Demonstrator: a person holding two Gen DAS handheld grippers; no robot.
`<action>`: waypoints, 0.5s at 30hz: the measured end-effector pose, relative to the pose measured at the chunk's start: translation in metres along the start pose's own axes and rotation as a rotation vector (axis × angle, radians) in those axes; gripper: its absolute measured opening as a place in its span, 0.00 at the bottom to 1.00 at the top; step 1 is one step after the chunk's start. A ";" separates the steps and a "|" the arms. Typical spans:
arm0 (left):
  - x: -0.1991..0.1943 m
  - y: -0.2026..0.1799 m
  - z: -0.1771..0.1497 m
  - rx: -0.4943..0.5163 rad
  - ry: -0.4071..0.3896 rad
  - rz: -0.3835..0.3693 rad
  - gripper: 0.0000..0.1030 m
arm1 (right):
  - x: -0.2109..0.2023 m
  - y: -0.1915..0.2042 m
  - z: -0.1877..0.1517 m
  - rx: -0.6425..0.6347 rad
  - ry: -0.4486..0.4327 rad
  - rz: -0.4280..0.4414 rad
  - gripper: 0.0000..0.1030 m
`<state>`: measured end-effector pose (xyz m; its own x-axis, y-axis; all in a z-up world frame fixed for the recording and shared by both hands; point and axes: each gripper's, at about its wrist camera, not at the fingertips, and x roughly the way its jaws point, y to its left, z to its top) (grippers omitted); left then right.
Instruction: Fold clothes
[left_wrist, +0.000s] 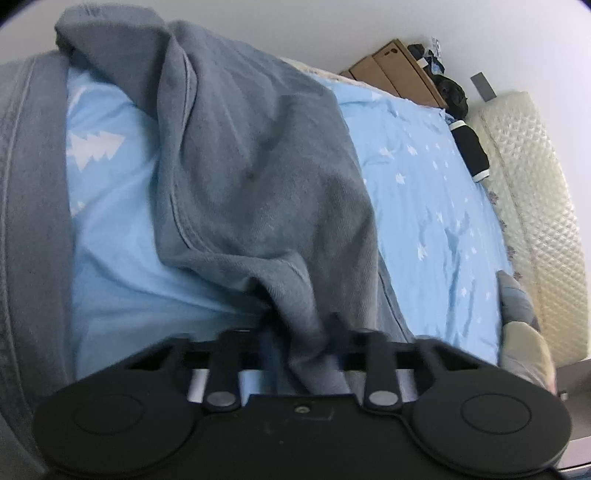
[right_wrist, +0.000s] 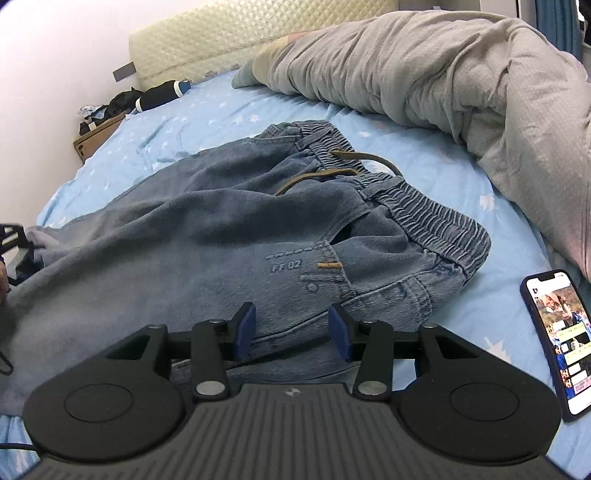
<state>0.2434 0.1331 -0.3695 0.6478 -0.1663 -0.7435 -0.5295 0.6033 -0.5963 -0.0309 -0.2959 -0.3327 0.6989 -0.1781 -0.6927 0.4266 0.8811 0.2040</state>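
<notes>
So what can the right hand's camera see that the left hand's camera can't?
Only the right wrist view shows the phone, the jeans' elastic waistband and the right gripper, open just above the denim. Only the left wrist view shows the left gripper shut on a bunched fold of the jeans. Both show the blue sheet, the cardboard box and the grey quilt.

Soft, even daylight fills both views, with no hard shadows; only faint shade sits in the folds of the jeans (right_wrist: 229, 236) and under the grey quilt (right_wrist: 461, 85). The left wrist view is motion-blurred, worst around the left tongs (left_wrist: 306, 332). The right view is sharper. Both bend strongly and darken at the corners. The phone (right_wrist: 557, 343) screen glows brightly.
</notes>
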 end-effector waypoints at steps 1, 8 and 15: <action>-0.005 -0.001 -0.001 0.017 -0.005 0.010 0.06 | 0.000 -0.002 0.001 0.007 0.003 0.000 0.45; -0.047 0.004 0.004 0.082 -0.059 0.019 0.03 | -0.003 -0.015 0.009 0.055 0.028 -0.008 0.45; -0.041 0.018 0.000 0.122 -0.009 0.042 0.05 | 0.006 -0.038 0.018 0.130 0.061 -0.038 0.45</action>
<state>0.2067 0.1508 -0.3498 0.6315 -0.1321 -0.7640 -0.4860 0.7003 -0.5228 -0.0326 -0.3385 -0.3326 0.6464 -0.1799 -0.7415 0.5258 0.8092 0.2620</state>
